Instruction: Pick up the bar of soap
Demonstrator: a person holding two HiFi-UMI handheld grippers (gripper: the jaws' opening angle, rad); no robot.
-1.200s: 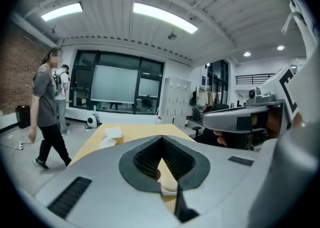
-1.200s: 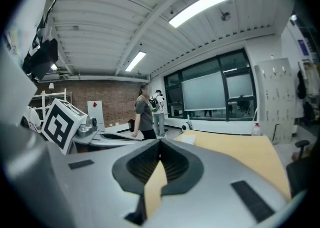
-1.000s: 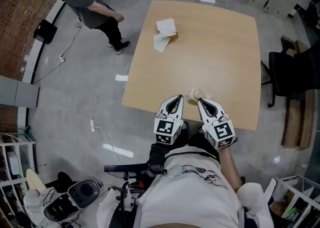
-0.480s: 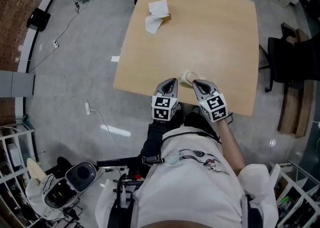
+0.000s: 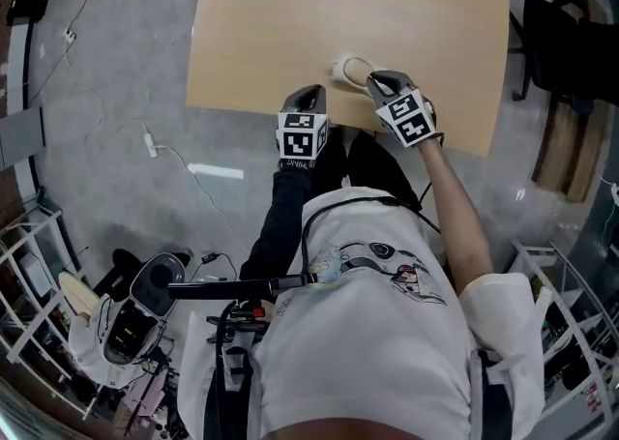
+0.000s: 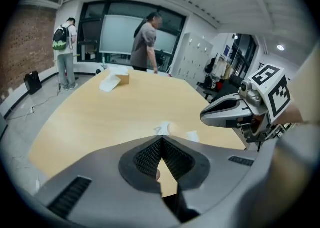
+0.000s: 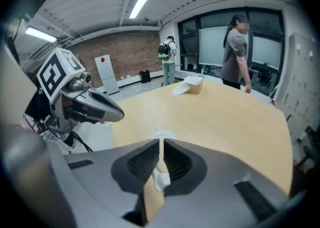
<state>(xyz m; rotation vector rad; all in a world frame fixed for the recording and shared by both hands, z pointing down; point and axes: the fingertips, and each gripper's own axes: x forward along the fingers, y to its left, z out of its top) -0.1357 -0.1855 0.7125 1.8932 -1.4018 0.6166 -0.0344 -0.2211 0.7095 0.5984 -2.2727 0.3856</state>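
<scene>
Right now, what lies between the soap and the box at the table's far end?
Nothing: only bare tabletop between soap and box, as the left gripper view shows.

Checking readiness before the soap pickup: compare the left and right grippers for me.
The left gripper only pokes over the near edge of the table; the right gripper sits mostly above it. The right gripper's tip is next to the small white object; the left gripper is further from it. Shared: both have closed fingers and marker cubes.

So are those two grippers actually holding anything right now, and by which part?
Nothing is held. Left gripper and right gripper are both shut on nothing; the small white object lies on the table ahead of them.
</scene>
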